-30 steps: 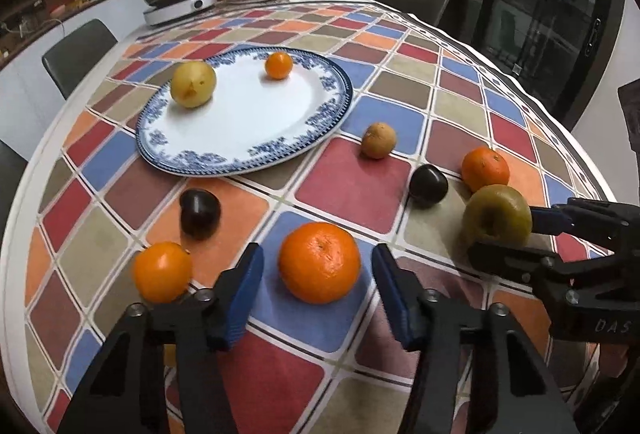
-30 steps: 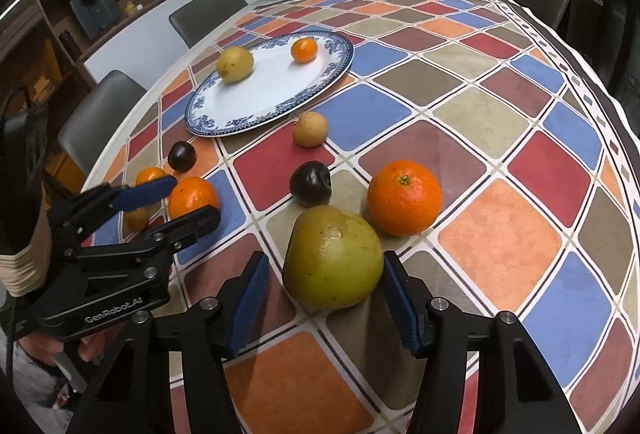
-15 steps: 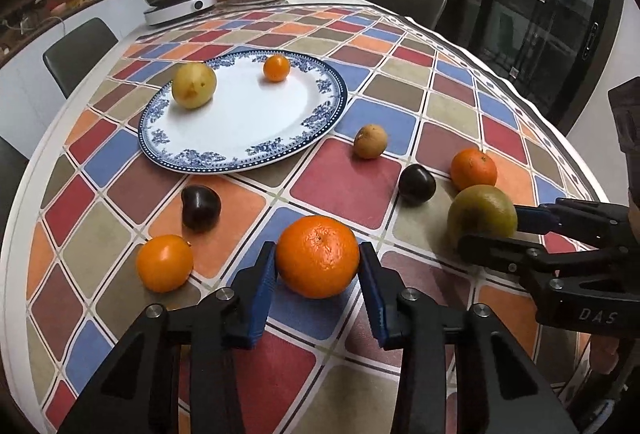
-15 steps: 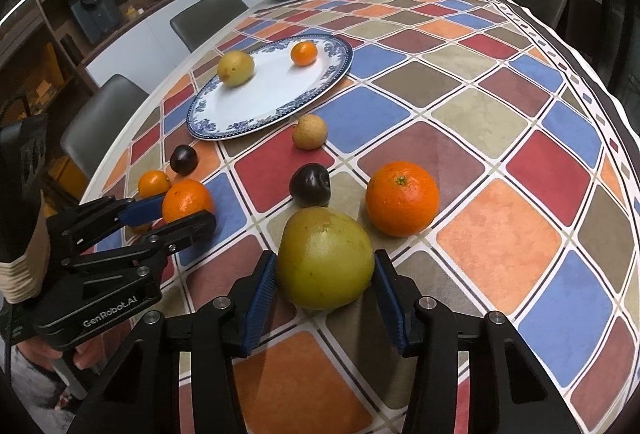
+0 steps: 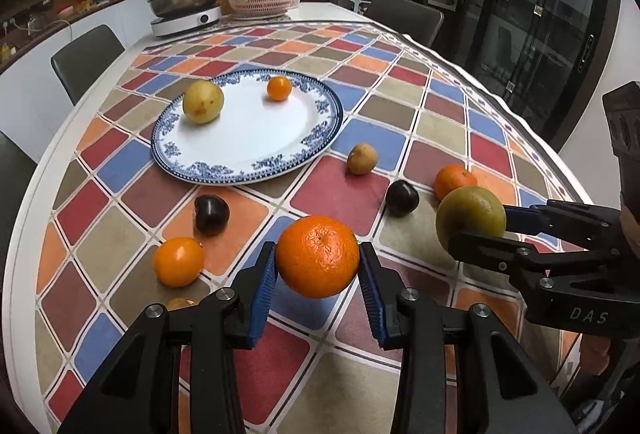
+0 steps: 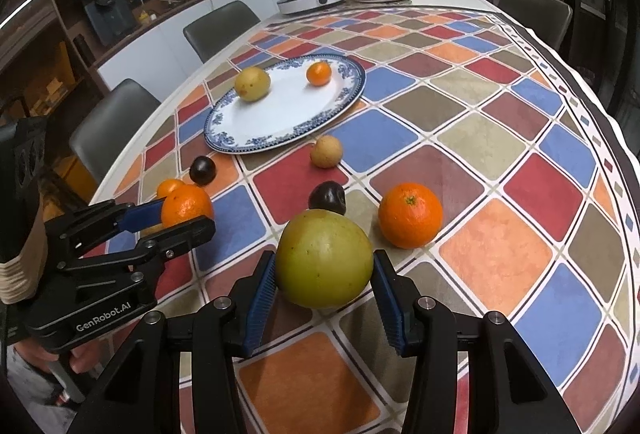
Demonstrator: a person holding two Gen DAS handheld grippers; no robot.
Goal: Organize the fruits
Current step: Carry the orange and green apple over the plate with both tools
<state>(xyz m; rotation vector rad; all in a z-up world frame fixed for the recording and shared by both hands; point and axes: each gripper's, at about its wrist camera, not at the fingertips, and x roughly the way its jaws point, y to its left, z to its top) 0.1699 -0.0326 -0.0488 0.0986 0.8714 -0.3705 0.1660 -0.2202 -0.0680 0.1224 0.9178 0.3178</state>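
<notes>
My left gripper (image 5: 318, 280) is shut on a large orange (image 5: 317, 256) and holds it just above the checkered tablecloth. My right gripper (image 6: 324, 284) is shut on a big green-yellow fruit (image 6: 324, 258), seen from the left wrist as the green fruit (image 5: 470, 218) at the right. The blue-rimmed white plate (image 5: 256, 150) lies beyond, carrying a yellow fruit (image 5: 203, 101) and a small orange (image 5: 279, 88). Loose on the cloth are two dark plums (image 5: 211, 214) (image 5: 402, 197), a brownish fruit (image 5: 361, 159) and further oranges (image 5: 179, 261) (image 6: 410, 215).
The round table's edge (image 5: 28, 194) curves close on the left, with grey chairs (image 6: 112, 126) beside it. At the far end stand a cooker with a pan (image 5: 186, 14) and a pink basket (image 5: 260, 0). A hand (image 6: 76, 358) grips the left tool's handle.
Both grippers closed onto their fruits: the left on the large orange, the right on the green-yellow fruit. The left one then rose a little, lifting the orange off the cloth.
</notes>
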